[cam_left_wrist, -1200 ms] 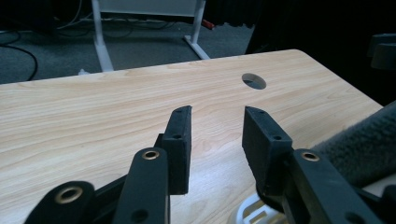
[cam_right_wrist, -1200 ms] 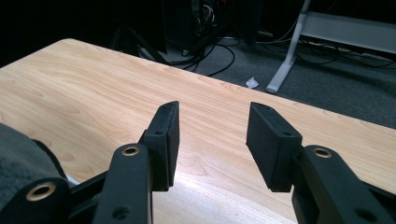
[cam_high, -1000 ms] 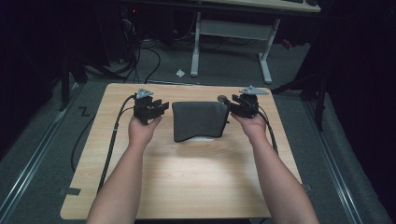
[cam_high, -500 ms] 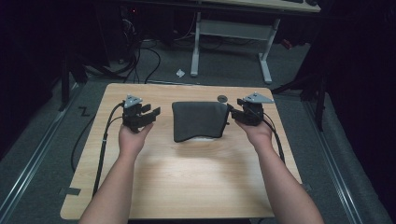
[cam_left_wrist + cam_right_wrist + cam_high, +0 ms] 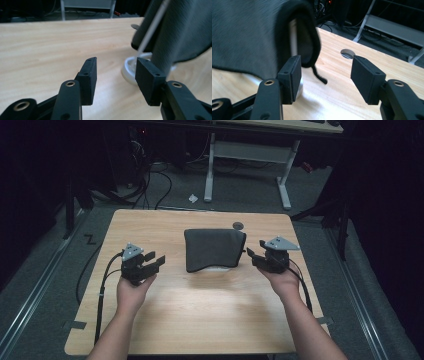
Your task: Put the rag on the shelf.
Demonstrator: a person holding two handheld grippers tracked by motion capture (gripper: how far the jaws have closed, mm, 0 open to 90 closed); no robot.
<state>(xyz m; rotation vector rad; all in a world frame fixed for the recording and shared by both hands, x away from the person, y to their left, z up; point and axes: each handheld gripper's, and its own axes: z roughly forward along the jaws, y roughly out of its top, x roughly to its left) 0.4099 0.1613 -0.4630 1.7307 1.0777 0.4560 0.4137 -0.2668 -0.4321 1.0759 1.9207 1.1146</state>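
Dark cloth draped over white stand, mid counter. Left gripper and right gripper flank cloth, jaws released, empty; right just opening.

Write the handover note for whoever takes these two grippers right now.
Left gripper: open, nothing between the jaws, left of the dark grey cloth.
Right gripper: open, jaws just been opening, nothing between them, close by the cloth's right edge.
Things: the cloth hangs draped over a stand with a white round base, mid-table; a drawstring dangles at its right edge.
Done: cloth sits over the stand, both grippers off it.
Left: probably only to check the drape; I can't tell if more is intended.
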